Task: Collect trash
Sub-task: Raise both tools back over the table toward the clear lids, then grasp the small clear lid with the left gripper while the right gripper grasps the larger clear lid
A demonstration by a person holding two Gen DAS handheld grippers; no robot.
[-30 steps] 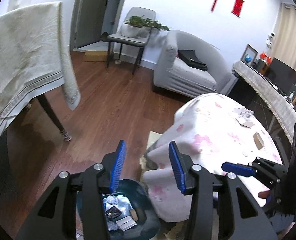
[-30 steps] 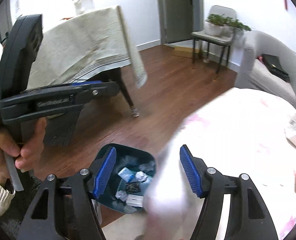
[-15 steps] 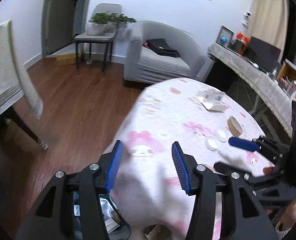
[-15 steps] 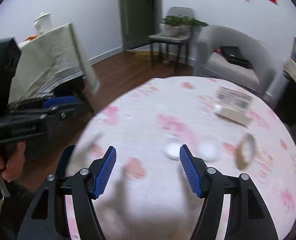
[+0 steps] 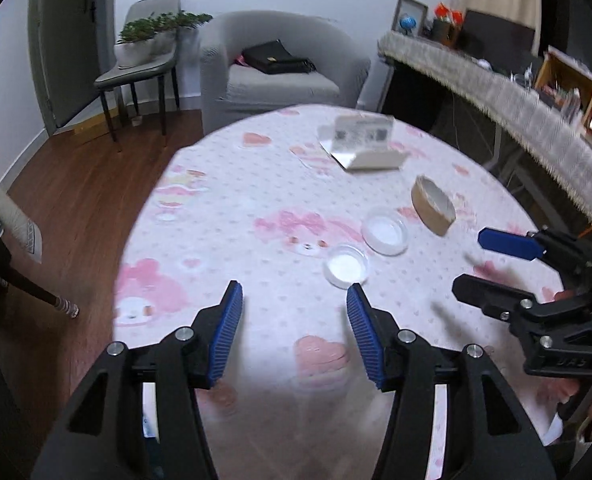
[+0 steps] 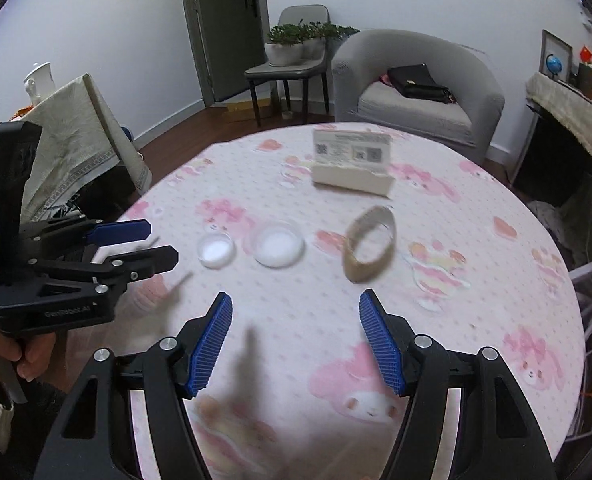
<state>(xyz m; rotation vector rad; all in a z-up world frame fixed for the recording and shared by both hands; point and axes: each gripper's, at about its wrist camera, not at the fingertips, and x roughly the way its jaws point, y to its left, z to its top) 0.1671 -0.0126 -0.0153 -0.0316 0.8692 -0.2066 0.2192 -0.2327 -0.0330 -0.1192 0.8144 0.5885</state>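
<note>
Plainly, the trash lies on the round tabletop (image 6: 475,280) with its pink-patterned cloth, and the white box (image 6: 351,164) makes a handy landmark. That box, at the far side, is the largest piece: torn card, light and crushable, best pinched across its raised flap or one thin wall. Nearer than the box and a little to its right sits the cardboard ring (image 6: 369,244), stiff enough but easily squashed, so one finger inside and one outside its wall should serve. To the near left of the box lie two clear plastic lids, the bigger (image 6: 278,244) and the smaller (image 6: 216,251); both look slippery, low and flat, needing a grip on the rim. The right tool (image 6: 296,336) hangs over the near cloth, tilted downward, released and empty. The left tool (image 5: 292,328), likewise tilted down, has just been opening with nothing between its fingers.
</note>
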